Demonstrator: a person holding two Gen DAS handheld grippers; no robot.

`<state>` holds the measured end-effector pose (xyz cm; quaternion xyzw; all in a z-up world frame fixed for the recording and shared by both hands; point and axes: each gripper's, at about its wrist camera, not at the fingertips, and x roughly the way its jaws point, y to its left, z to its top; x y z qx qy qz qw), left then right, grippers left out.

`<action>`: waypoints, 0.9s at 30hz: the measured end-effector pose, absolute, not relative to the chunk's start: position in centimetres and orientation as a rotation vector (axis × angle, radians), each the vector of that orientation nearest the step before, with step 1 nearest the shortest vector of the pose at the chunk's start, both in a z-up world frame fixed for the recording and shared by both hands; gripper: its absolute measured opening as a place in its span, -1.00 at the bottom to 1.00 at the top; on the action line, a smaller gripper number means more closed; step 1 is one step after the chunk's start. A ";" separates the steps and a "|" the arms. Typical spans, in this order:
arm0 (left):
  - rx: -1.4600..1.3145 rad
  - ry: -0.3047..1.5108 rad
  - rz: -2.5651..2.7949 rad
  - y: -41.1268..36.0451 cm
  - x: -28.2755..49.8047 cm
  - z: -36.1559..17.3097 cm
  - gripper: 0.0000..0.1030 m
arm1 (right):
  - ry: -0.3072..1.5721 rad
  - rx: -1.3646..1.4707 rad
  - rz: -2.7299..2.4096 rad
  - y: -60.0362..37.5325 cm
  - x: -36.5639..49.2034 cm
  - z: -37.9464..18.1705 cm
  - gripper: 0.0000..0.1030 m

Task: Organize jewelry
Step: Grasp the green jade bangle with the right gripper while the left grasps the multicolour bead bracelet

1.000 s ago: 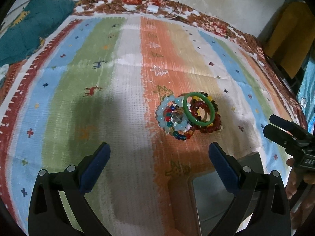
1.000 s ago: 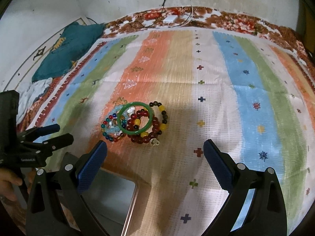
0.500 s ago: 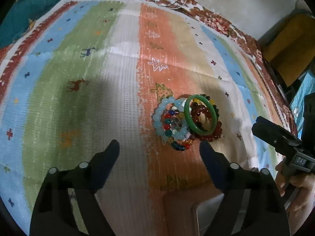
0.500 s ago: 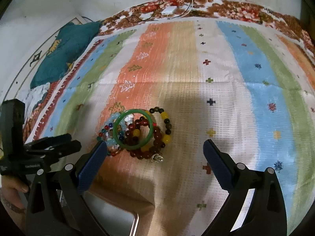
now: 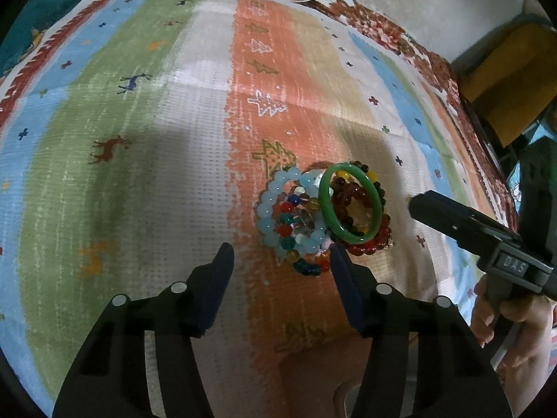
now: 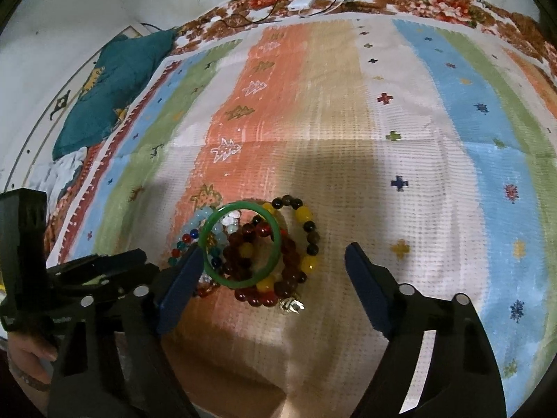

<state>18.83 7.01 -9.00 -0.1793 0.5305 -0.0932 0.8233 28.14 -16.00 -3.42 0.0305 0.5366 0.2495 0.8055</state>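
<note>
Two wrist fisheyes, angled steeply down, close, sharing bracelet pile (image 5: 322, 214)

The left claw (image 5: 280, 261) points down at a striped cloth (image 5: 146, 160), its jaws closing with nothing but fabric between them. At about one o'clock from its tips lies a heap of bracelets: a green bangle (image 5: 350, 202) leans over dark red beads (image 5: 369, 244), with a pale blue bead bracelet (image 5: 269, 209) and multicoloured beads (image 5: 289, 219) touching it at nine o'clock. At three o'clock from the heap, apart from it, the right claw (image 5: 423, 203) reaches in, held by a hand (image 5: 511, 324).
</note>
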 end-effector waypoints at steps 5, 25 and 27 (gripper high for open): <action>-0.399 1.140 -0.209 7.1 19.4 -9.4 -0.04 | 1.176 0.088 0.559 -15.5 28.9 -4.1 0.36; -0.367 1.169 -0.212 6.7 21.1 -11.0 -0.67 | 1.249 0.062 0.602 -14.1 30.0 -6.6 -0.71; -0.353 1.173 -0.218 6.6 21.1 -11.1 -0.68 | 1.253 0.058 0.604 -14.1 30.0 -6.7 -0.77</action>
